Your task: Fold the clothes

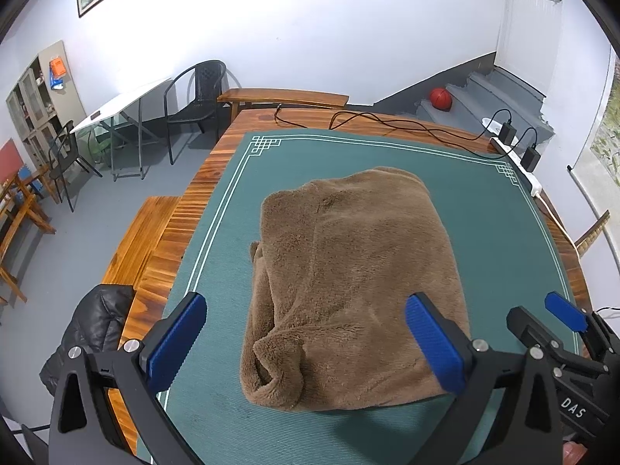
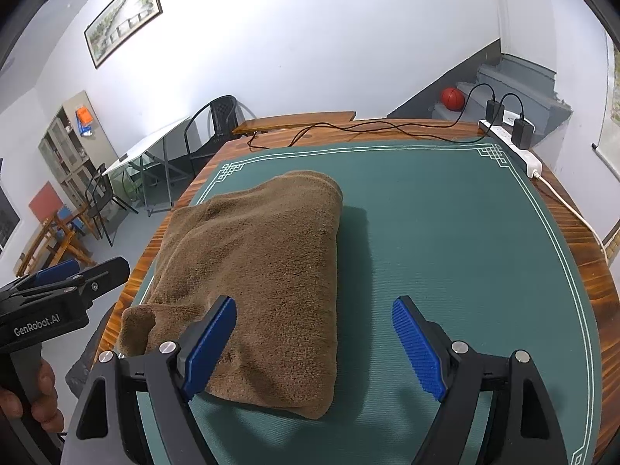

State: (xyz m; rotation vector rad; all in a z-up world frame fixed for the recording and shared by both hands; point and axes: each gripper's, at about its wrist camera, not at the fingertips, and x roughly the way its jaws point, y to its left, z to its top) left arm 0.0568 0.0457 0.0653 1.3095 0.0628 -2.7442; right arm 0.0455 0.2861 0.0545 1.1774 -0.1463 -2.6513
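Left claw: I held it low over the near edge of the worktop, jaws spread wide, gripping nothing.
Right claw: I held it level beside the left one, jaws likewise spread and empty.
Brown fleece garment: it lay folded in a thick bundle on the green mat, left of centre, its near end between my left claw's fingers and under my right claw's left finger.
Contact: I could not tell.
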